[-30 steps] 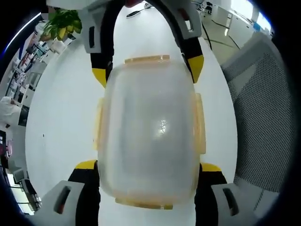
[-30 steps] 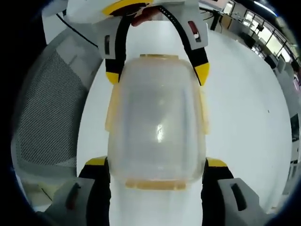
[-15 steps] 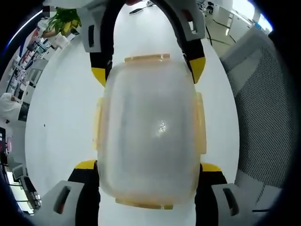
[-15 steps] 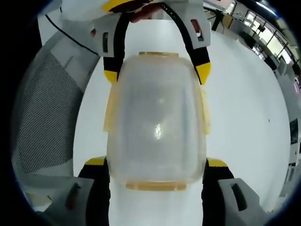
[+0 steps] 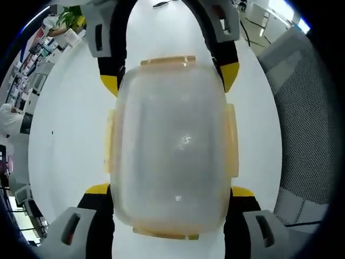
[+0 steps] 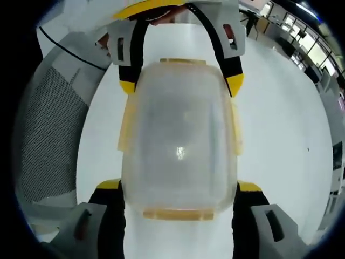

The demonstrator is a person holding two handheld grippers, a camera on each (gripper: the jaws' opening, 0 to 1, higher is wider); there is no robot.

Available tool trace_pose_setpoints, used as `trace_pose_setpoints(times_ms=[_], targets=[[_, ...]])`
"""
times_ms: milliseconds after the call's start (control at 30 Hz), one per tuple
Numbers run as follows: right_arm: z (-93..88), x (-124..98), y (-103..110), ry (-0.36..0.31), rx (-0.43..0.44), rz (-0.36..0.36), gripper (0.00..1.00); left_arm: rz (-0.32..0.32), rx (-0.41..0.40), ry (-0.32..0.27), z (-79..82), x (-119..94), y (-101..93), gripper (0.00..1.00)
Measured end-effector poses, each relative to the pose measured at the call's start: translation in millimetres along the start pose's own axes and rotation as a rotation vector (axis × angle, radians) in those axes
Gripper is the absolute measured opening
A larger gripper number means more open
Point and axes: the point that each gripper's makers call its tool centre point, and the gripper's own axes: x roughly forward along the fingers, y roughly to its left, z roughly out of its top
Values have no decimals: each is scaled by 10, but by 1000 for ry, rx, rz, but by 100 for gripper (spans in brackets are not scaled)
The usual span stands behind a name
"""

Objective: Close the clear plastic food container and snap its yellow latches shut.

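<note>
A clear plastic food container (image 5: pixel 172 145) with its lid on lies lengthwise between both grippers over the white table (image 5: pixel 70 135). Yellow latches show at its far end (image 5: pixel 164 60), near end (image 5: pixel 164 233) and both long sides (image 5: pixel 232 140); I cannot tell whether they are snapped down. My left gripper (image 5: pixel 170 190) has its yellow-tipped jaws pressed against the near end's two sides. My right gripper (image 5: pixel 170 78) clasps the opposite end. In the right gripper view the same container (image 6: pixel 179 145) sits between my right gripper (image 6: pixel 179 186) and my left gripper (image 6: pixel 181 83).
A grey mesh office chair (image 5: pixel 307 108) stands by the table edge, and appears again as the mesh chair (image 6: pixel 46 129) in the right gripper view. A potted plant (image 5: pixel 70 19) and office desks (image 6: pixel 302 38) lie beyond the table.
Both views have shifted slightly over the table. The container stays held between the two grippers in the same way.
</note>
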Motion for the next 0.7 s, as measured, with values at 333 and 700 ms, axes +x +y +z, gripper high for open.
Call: trace_pose_setpoints(times_ms=[333,700], targets=[[92,38,-222,8,2,3,80,-2,8,24,-119,20,241,82],[142,57,-444,4,8,-6,81,-5,9,-1,-174,43,451,82]])
